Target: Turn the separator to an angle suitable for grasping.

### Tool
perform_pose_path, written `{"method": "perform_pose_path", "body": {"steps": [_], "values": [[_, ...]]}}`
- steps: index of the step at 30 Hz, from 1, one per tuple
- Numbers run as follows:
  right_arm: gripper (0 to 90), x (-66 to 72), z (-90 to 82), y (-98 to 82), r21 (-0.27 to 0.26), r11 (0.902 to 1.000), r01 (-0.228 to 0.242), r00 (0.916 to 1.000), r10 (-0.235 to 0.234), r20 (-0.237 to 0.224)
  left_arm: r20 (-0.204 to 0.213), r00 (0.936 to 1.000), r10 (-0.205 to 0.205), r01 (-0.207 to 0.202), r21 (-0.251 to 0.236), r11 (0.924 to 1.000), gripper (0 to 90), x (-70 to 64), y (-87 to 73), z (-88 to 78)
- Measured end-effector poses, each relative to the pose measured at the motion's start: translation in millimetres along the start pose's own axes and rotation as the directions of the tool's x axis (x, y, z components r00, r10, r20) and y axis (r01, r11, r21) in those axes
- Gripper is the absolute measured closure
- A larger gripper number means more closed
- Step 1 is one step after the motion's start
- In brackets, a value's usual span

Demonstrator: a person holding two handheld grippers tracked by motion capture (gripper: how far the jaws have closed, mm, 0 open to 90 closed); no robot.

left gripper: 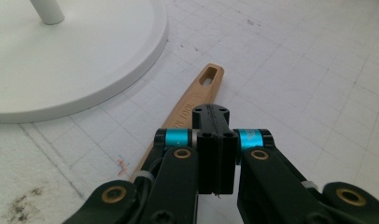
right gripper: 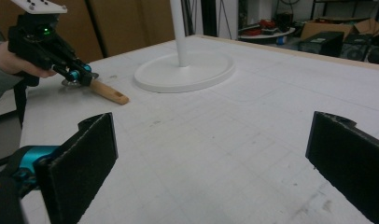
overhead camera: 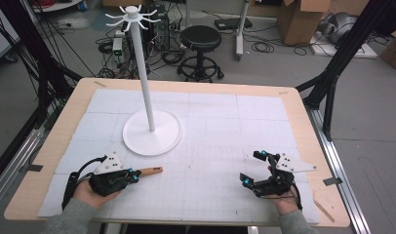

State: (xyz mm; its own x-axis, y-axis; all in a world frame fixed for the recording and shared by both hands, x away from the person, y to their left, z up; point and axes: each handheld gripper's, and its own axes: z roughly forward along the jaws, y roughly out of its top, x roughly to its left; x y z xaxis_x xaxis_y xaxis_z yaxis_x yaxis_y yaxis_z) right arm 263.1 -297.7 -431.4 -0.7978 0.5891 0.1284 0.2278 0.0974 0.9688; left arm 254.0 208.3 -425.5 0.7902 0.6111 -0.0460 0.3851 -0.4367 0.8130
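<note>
White gridded mat (overhead camera: 220, 141) on wooden table (overhead camera: 303, 122), left tongs (overhead camera: 133, 175) closed on wooden handle (overhead camera: 151, 171), right tongs (overhead camera: 249, 168) open.

Wooden-handled utensil (left gripper: 190, 105) lies flat on the white mat (slotted handle end free) beside the stand base.
</note>
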Motion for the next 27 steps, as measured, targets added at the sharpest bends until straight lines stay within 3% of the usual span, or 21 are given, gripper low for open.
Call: {"method": "perform_pose_path", "body": {"steps": [5, 10, 15, 19, 24, 26, 27], "values": [[1.1, -0.4, -1.9, -0.2, -0.009, 0.9999, -0.008, 1.0000, 0.008, -0.002, 0.023, 0.9995, 0.021, -0.020, -0.037, 0.9991, 83.6, 5.3, -0.9, -9.0], [1.2, 2.3, 1.4, -0.6, 0.007, 1.0000, -0.003, 0.9998, 0.003, -0.019, 0.033, 0.9994, 0.011, -0.009, -0.061, 0.9981, 75.0, 11.4, -2.8, -16.7], [1.2, 2.4, 2.0, -1.0, 0.012, 0.9999, -0.007, 0.9997, 0.008, -0.022, 0.067, 0.9970, 0.040, -0.033, -0.102, 0.9942, 56.9, 14.6, -2.4, -22.3], [1.2, 2.1, 2.1, -0.9, 0.004, 0.9999, -0.014, 0.9995, 0.014, -0.026, 0.089, 0.9937, 0.068, -0.058, -0.106, 0.9926, 38.2, 20.5, 1.0, -26.6], [1.2, 1.4, 0.4, -1.6, 0.001, 0.9998, -0.020, 0.9992, 0.020, -0.035, 0.141, 0.9878, 0.066, -0.052, -0.095, 0.9941, 21.7, 29.1, 4.7, -31.1], [1.2, 0.9, 0.3, -1.8, -0.001, 0.9998, -0.021, 0.9992, 0.021, -0.035, 0.181, 0.9819, 0.054, -0.042, -0.067, 0.9969, 19.6, 31.7, 6.2, -30.9], [1.2, 1.2, 0.3, -1.8, 0.003, 0.9997, -0.026, 0.9990, 0.026, -0.037, 0.186, 0.9810, 0.056, -0.043, -0.075, 0.9962, 17.0, 31.8, 6.6, -30.4]]}}
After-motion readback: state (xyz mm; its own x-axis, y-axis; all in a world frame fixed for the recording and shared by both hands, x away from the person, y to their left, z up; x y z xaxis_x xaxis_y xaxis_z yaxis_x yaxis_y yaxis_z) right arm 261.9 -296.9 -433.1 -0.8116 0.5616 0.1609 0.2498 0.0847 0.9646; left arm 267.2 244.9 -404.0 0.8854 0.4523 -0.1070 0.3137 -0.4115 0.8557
